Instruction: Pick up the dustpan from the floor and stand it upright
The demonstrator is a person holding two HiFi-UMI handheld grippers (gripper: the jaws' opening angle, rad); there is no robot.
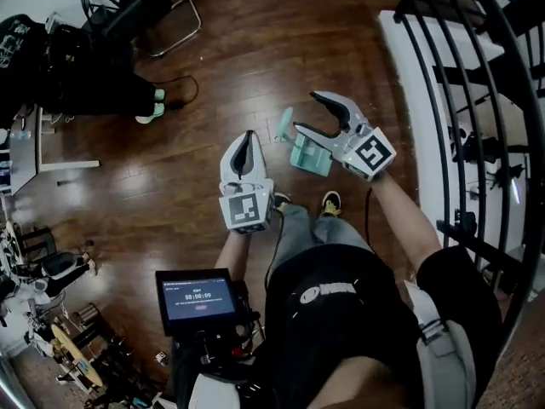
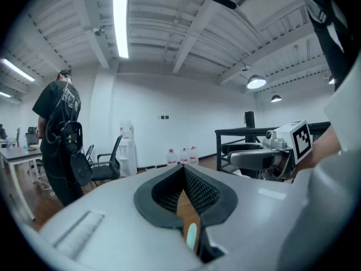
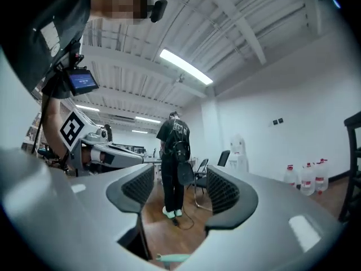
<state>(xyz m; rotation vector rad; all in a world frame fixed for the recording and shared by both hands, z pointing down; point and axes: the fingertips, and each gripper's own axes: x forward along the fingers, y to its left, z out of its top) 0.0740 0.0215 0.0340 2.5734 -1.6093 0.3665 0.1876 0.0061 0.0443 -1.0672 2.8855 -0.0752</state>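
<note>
A mint-green dustpan [image 1: 308, 153] is on the dark wood floor, seen from above, with its handle [image 1: 283, 124] at its left. Both grippers are held high above it and neither touches it. My left gripper [image 1: 246, 139] is shut, pads meeting, with nothing in it. My right gripper [image 1: 308, 112] is open and empty over the pan. In the left gripper view the pads [image 2: 198, 189] touch at their tips, and a mint sliver of dustpan [image 2: 192, 234] shows below. In the right gripper view the jaws of my right gripper [image 3: 179, 180] stand wide apart; the dustpan [image 3: 172, 258] peeks in at the bottom edge.
A black stair railing [image 1: 477, 75] and white ledge run along the right. A person in black [image 1: 94, 83] stands at the far left by an office chair [image 1: 145, 15] and desk. Water bottles [image 2: 181, 156] and a dispenser [image 2: 127, 145] line the far wall.
</note>
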